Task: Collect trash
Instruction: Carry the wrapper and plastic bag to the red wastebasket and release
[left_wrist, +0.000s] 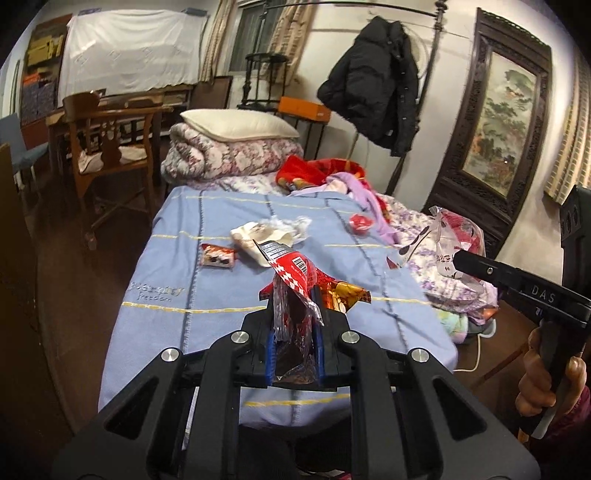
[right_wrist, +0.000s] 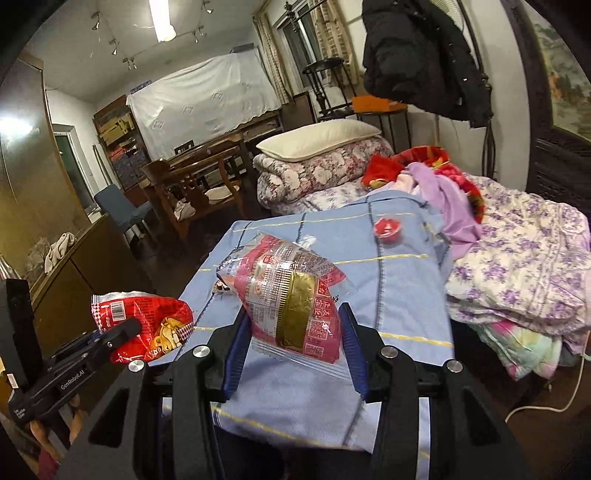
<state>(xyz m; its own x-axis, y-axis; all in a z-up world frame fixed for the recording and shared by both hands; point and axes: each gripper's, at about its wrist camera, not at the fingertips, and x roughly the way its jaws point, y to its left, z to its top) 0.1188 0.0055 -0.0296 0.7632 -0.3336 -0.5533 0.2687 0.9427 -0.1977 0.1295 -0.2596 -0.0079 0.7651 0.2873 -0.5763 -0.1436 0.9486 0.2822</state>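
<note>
**Both grippers hold wrappers above the blue blanket**

The fingers (left_wrist: 271, 347) of the left gripper (left_wrist: 294, 317) stand narrow, pinching a red snack wrapper (left_wrist: 291, 280) that sticks up crumpled between the blue pads. The right gripper (right_wrist: 291, 332) has its fingers (right_wrist: 352, 347) wider apart, with a pink plastic bag (right_wrist: 291, 295) with a gold band between them; whether the pads truly press on the bag cannot be told from its own view, though the bag hangs clear of the bed at the finger tip in the left view.

More trash lies farther along the blue blanket (left_wrist: 221, 295): a small red-and-white wrapper (left_wrist: 217, 255) to the left, a crumpled white wrapper (left_wrist: 264, 236) just beside it, and a little red cup (left_wrist: 362, 222) farther right, near the lilac clothing (left_wrist: 365, 195).

Nothing stands between the grippers and these pieces. To the right of the blanket lies a flowered purple quilt (right_wrist: 517, 258), heaped. At the far end are a folded floral duvet (left_wrist: 229, 155) with a cream pillow (left_wrist: 236, 123) on top. A wooden chair (left_wrist: 107, 147) stands left of the bed, and a black coat (left_wrist: 373, 85) hangs by the far wall.
</note>
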